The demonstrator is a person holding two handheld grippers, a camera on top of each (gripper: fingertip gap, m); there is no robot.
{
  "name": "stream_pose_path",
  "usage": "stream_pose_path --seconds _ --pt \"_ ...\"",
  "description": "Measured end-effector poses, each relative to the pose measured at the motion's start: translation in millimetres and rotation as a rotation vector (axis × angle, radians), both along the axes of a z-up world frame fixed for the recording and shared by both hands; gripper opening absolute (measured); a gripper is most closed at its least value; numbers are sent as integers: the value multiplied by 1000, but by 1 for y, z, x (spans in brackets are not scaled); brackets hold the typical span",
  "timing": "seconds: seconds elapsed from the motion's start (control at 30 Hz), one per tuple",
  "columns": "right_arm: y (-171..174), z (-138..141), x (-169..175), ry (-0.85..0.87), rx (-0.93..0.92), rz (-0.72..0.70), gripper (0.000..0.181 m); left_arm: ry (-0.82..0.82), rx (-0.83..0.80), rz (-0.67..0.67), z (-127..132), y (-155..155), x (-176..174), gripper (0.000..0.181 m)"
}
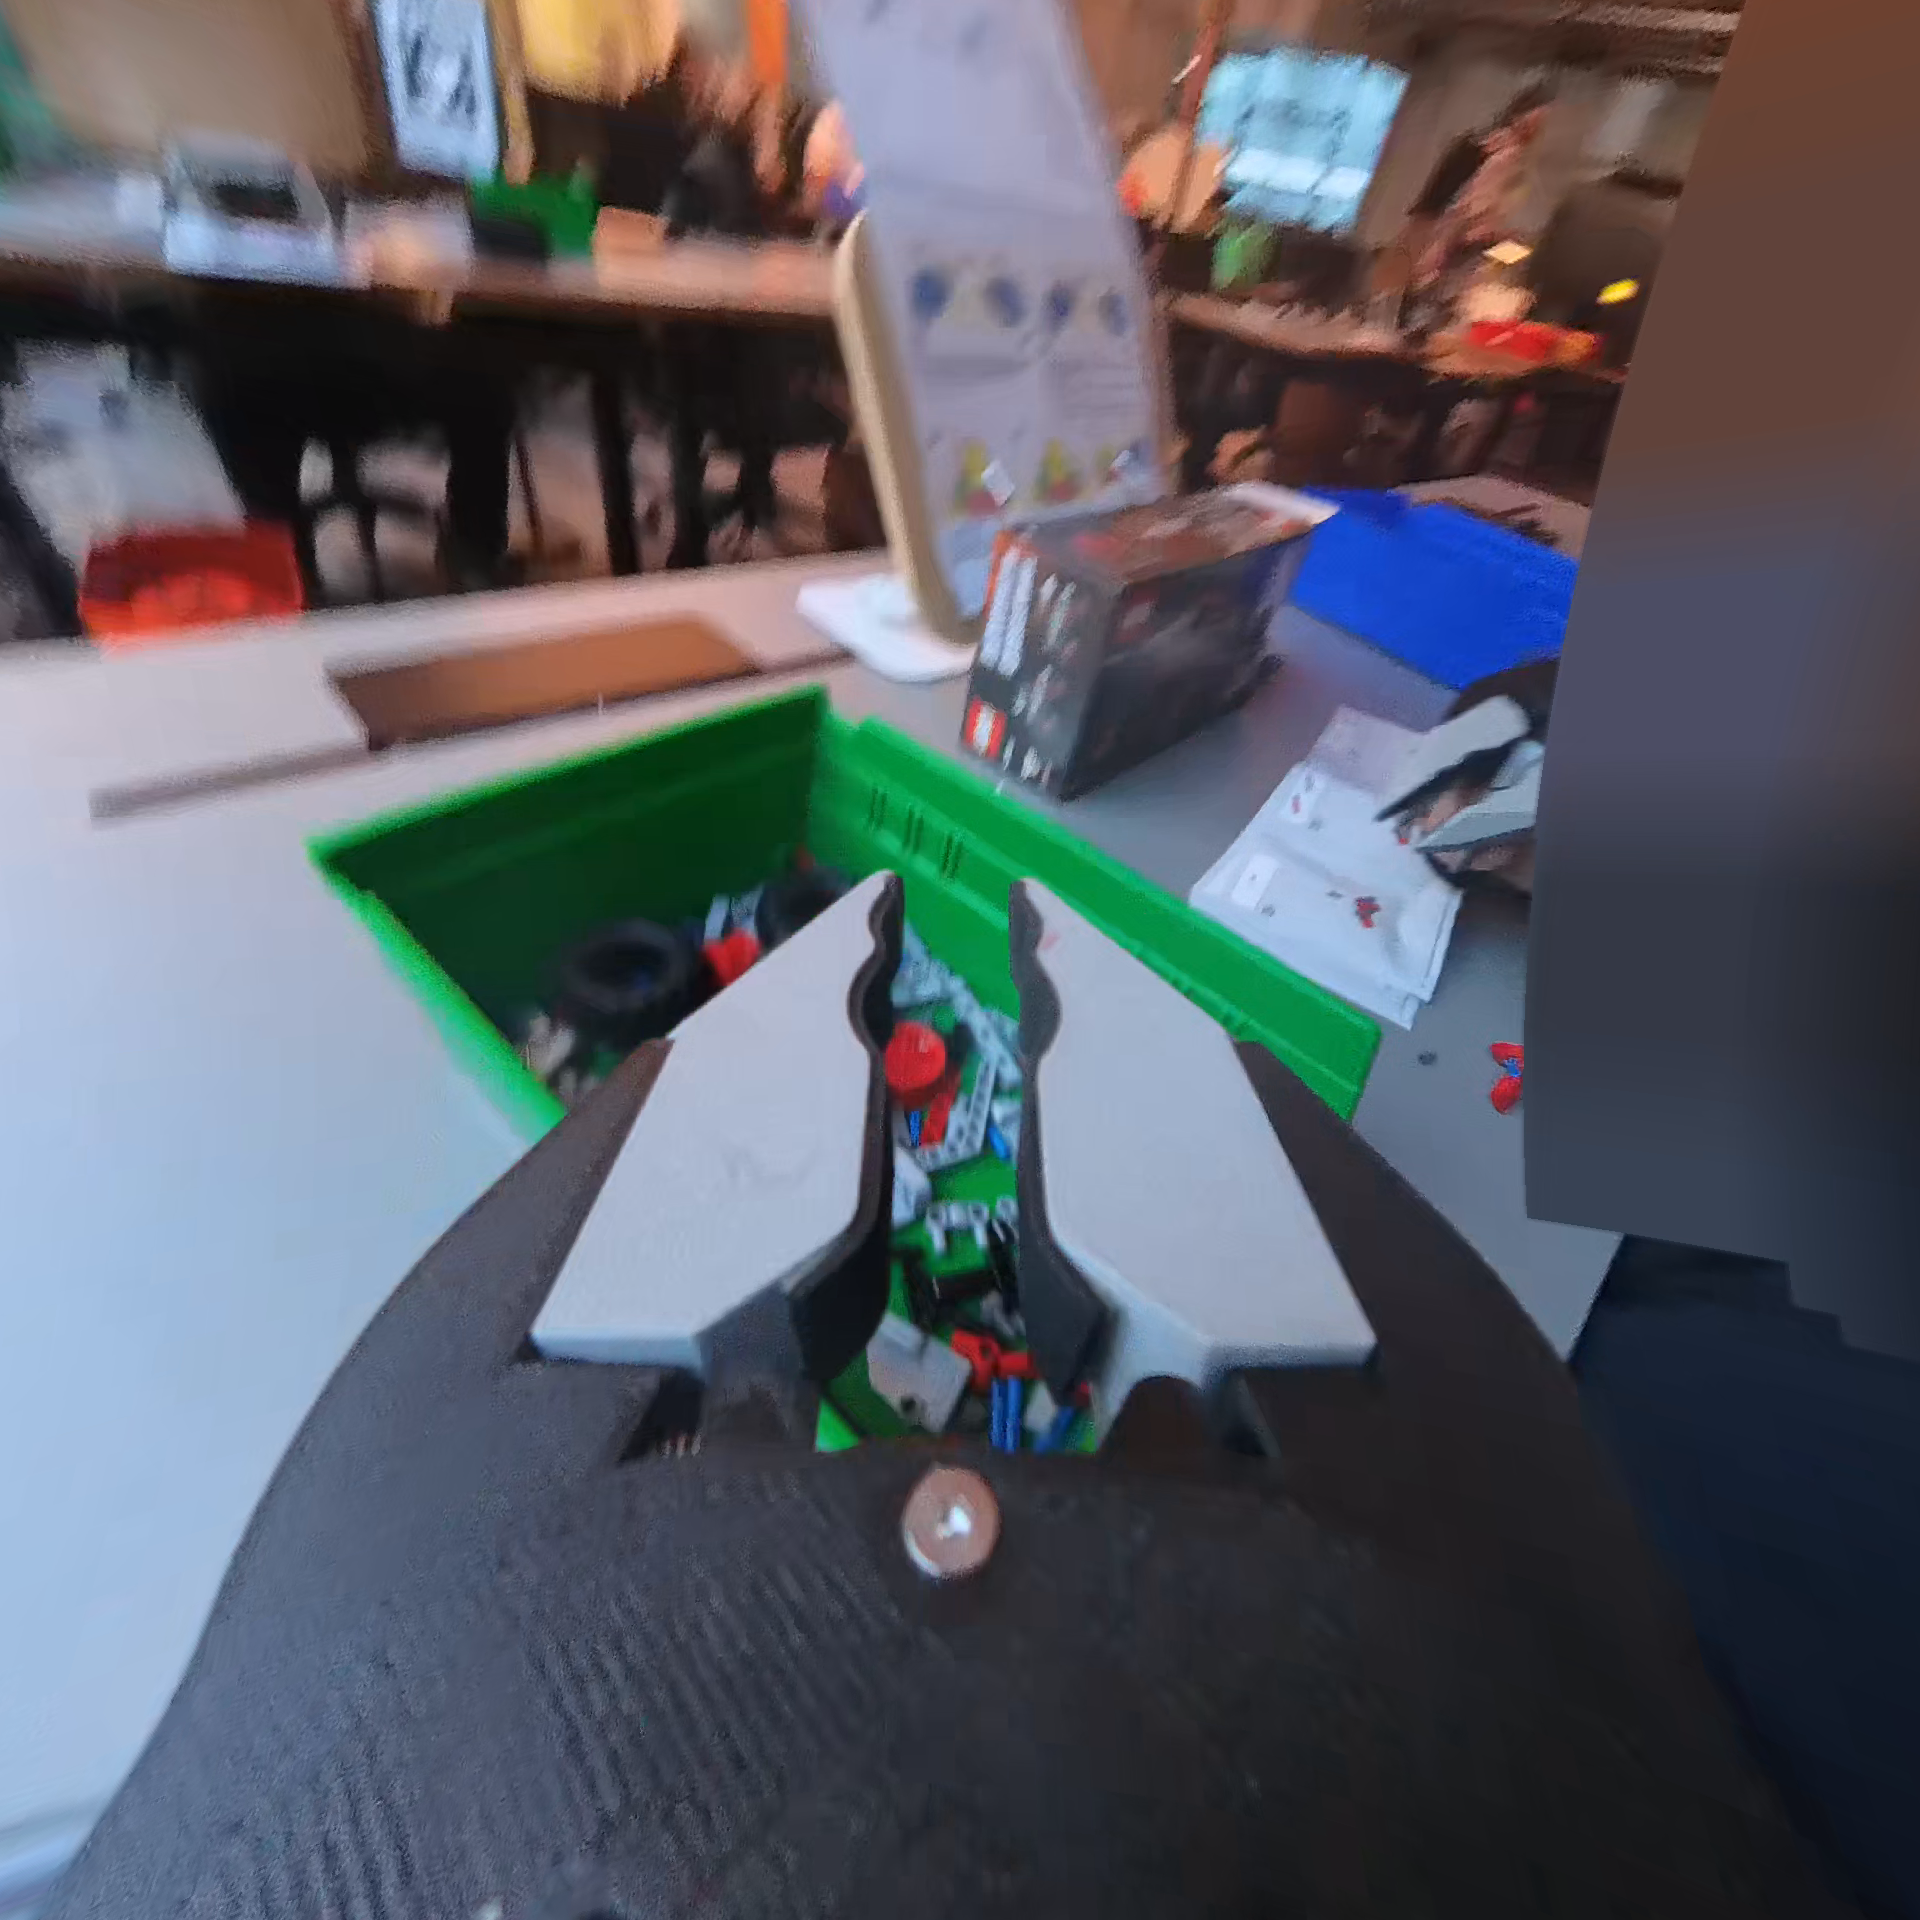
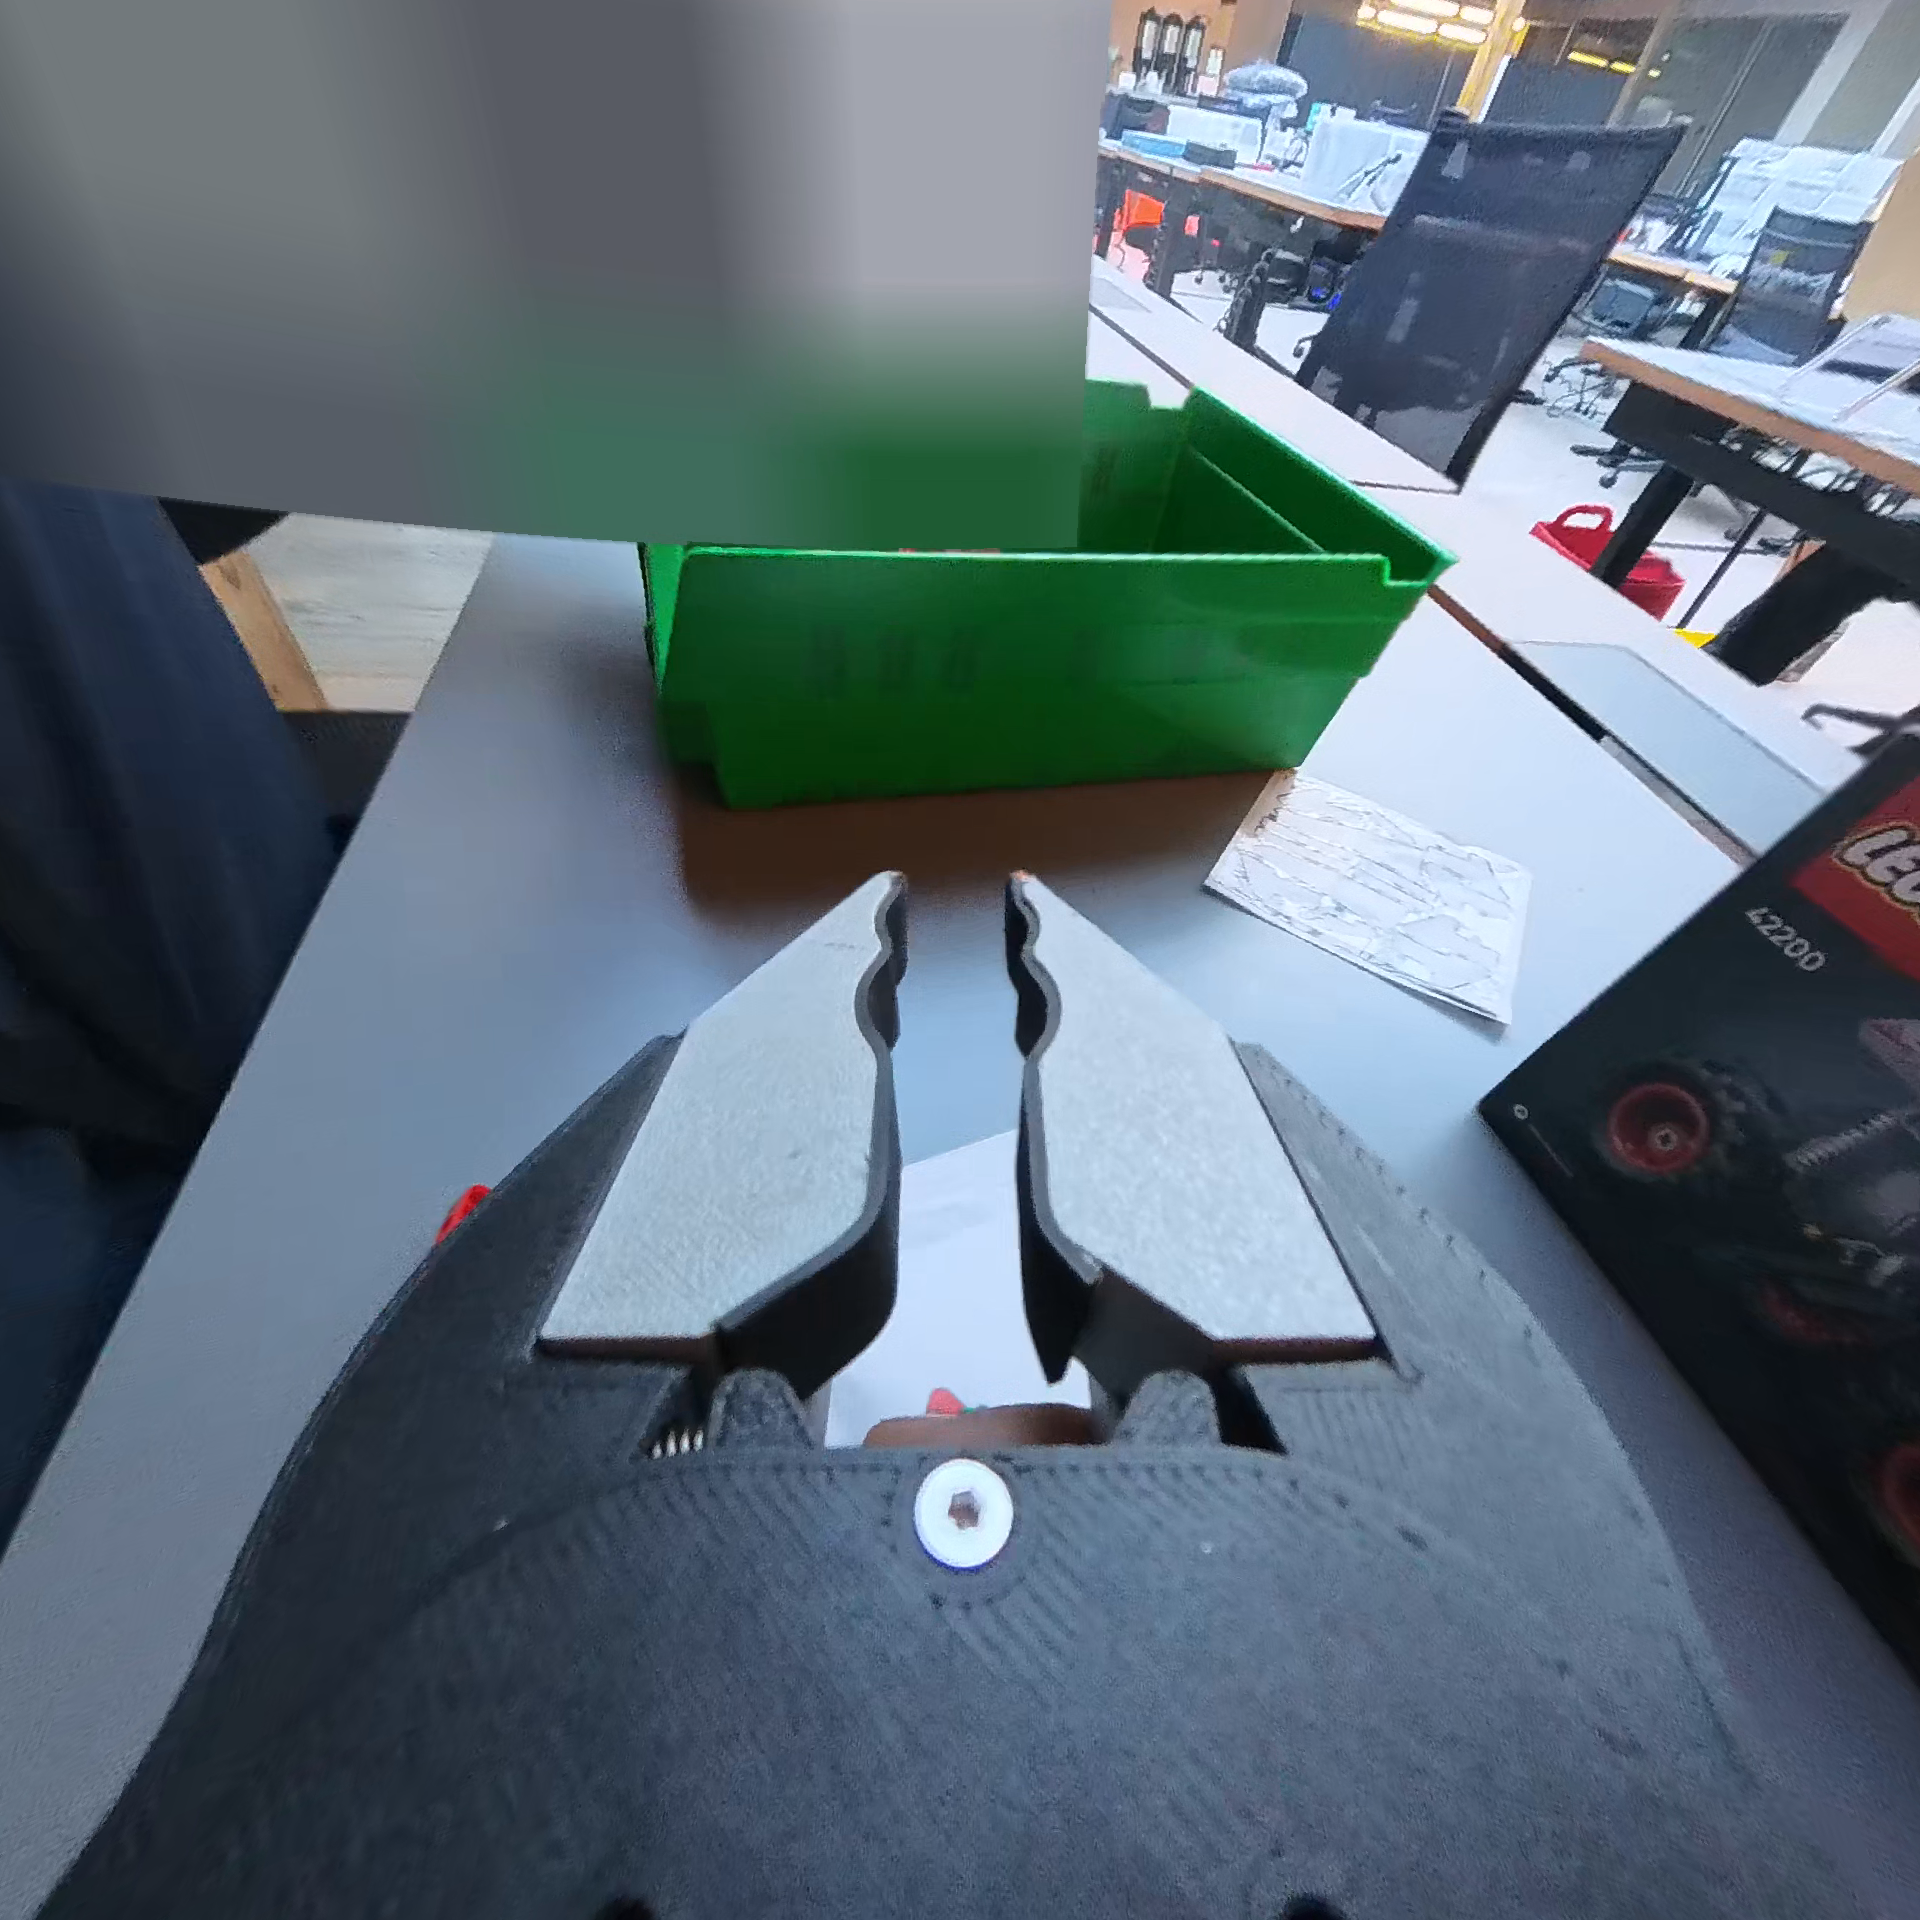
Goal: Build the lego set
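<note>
A green bin (image 1: pixel 582 842) on the grey table holds several loose lego pieces: black tyres (image 1: pixel 623 971), a red round piece (image 1: pixel 916 1060), grey beams and small blue and red pins. My left gripper (image 1: pixel 954 896) hovers over the bin, open and empty. The other gripper (image 1: pixel 1475 784) shows far right, over an open instruction booklet (image 1: pixel 1325 904). In the right wrist view the green bin (image 2: pixel 1018 665) stands ahead, side on. My right gripper (image 2: pixel 956 894) is open and empty, low over the table in front of the bin.
The black lego box (image 1: pixel 1122 644) lies behind the bin, beside a blue bin (image 1: pixel 1444 587) and a stand holding an instruction sheet (image 1: pixel 997 343). Small red pieces (image 1: pixel 1504 1075) lie on the table. In the right wrist view a sticker sheet (image 2: pixel 1371 899) and the box (image 2: pixel 1756 1132) lie right. The grippers' ends are close to 30 centimetres from one another.
</note>
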State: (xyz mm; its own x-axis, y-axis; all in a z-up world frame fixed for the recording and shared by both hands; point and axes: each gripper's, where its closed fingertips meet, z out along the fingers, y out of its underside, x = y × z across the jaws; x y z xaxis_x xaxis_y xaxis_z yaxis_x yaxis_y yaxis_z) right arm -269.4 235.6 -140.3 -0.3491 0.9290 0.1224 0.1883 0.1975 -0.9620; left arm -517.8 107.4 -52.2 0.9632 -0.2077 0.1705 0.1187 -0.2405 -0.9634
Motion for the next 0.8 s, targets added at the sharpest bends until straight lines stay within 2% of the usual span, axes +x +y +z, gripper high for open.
stream_pose_path --seconds 0.1,0.2,0.33,0.4,0.47,0.53,0.6,0.7,0.8 --pt "-1 -2 5 19 54 -23 15 -72 -124 -34 -22 2 6 20" --pt "7 0 11 38 64 -72 15 6 -215 -84 -26 10 12 25" --pt "27 25 18 142 69 -163 16 100 -313 -240 -26 25 30 30" --pt "37 30 21 168 69 -209 15 162 -385 -283 -34 32 30 41" --pt "44 26 20 155 63 -243 15 231 -422 -287 -39 41 23 42" --pt "42 17 17 112 34 -231 16 270 -412 -284 -36 52 14 41" --pt "27 -2 9 -3 4 -134 17 284 -391 -298 -28 64 7 41" --pt "12 -27 -14 -187 60 -58 33 310 -357 -297 -9 86 -10 42" --pt "0 -24 -39 -225 112 -12 31 321 -316 -274 11 109 -23 46"
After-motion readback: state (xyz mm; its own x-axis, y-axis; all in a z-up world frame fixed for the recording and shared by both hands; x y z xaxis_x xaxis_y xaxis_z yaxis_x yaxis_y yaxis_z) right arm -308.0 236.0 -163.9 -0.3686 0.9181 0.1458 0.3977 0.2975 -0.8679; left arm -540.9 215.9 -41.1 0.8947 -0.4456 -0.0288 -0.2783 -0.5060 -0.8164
